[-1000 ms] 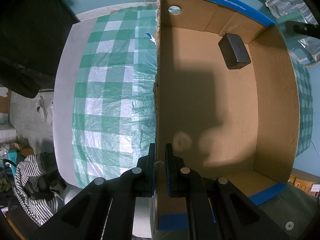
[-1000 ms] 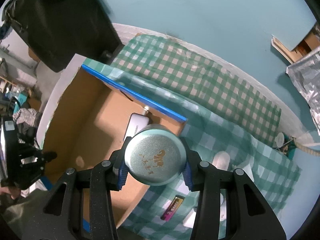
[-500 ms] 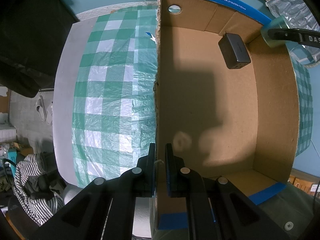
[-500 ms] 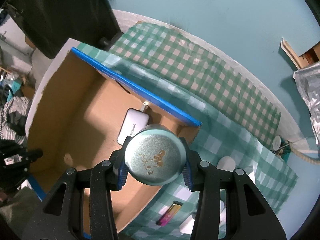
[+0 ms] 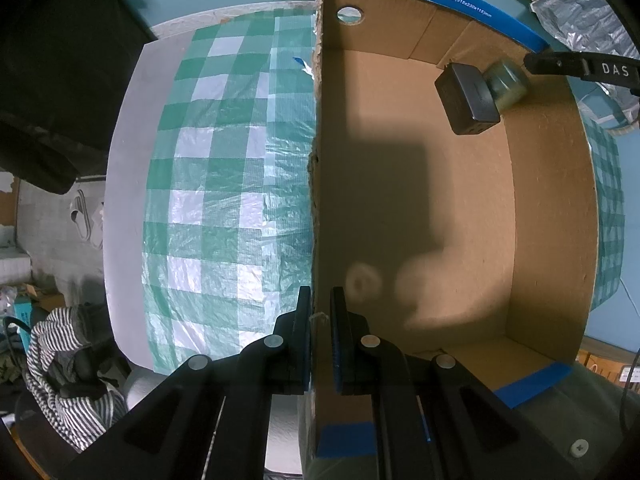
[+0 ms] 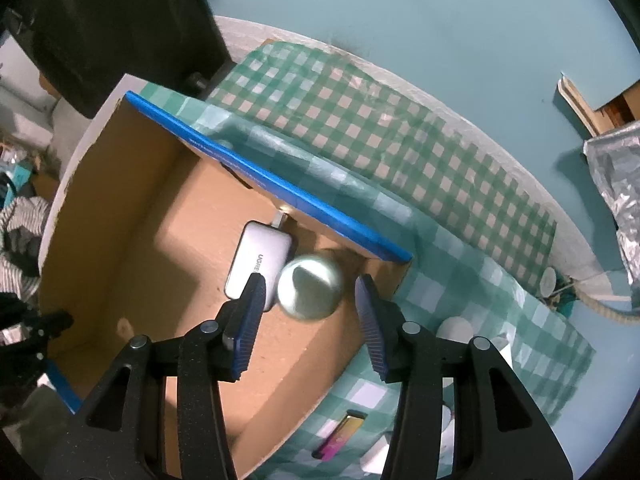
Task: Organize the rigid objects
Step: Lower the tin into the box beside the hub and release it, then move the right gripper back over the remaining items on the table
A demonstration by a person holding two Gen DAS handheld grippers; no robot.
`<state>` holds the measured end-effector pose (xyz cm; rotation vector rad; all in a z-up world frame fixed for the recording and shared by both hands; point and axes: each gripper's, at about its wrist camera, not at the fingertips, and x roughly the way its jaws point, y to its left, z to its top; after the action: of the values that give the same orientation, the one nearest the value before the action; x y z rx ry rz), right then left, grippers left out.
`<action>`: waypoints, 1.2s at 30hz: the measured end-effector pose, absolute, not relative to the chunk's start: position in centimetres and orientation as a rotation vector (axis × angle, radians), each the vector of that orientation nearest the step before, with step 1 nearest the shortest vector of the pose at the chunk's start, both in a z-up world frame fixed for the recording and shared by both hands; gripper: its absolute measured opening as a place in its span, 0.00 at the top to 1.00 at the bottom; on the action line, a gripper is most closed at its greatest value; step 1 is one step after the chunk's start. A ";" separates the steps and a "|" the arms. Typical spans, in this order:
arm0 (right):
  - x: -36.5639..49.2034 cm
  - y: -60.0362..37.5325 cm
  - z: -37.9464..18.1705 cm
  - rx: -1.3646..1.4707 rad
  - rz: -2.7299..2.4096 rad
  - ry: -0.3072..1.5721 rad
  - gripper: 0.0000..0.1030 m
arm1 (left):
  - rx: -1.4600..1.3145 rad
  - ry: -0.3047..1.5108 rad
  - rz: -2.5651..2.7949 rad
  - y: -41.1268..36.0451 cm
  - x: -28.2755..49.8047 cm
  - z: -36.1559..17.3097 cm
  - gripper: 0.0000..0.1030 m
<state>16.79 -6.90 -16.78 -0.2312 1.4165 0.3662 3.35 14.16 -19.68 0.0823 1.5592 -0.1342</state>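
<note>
A cardboard box [image 5: 552, 216] with blue-taped rims stands on the green checked tablecloth; it also shows in the right wrist view [image 6: 120, 216]. My left gripper [image 5: 320, 320] is shut on the box's left wall [image 5: 316, 160]. My right gripper [image 6: 308, 304] is open above the box's far corner; one of its fingers shows in the left wrist view [image 5: 580, 65]. The round teal tin [image 6: 311, 288], blurred, is free between and below the jaws, beside a grey charger [image 6: 258, 262]. In the left wrist view the tin [image 5: 506, 85] sits in the corner next to the charger [image 5: 468, 98].
On the cloth right of the box lie a pink and yellow stick [image 6: 340, 434] and white items [image 6: 454, 326]. A dark chair back [image 6: 120, 20] stands behind the table. Striped clothing [image 5: 60, 360] lies off the table's left edge. Silver foil [image 6: 616, 184] is at far right.
My right gripper carried the tin over the box's far corner, then opened. The tin left the jaws and dropped into the box beside the charger. The left gripper stayed still.
</note>
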 end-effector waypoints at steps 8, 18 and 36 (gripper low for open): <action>16.9 -7.4 -15.6 -0.170 0.375 1.400 0.55 | 0.085 1.560 -0.135 14.1 3.3 -19.8 0.92; 15.9 -7.5 -13.2 -0.136 0.395 1.367 0.55 | 0.084 1.561 -0.136 14.0 3.3 -19.8 0.92; 13.6 -10.7 -10.5 -0.050 0.339 1.347 0.55 | 0.085 1.556 -0.136 14.1 3.3 -19.5 0.92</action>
<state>13.55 -10.74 -10.49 -0.0500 1.3465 0.3389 3.34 14.08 -19.50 0.0852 1.5564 -0.1364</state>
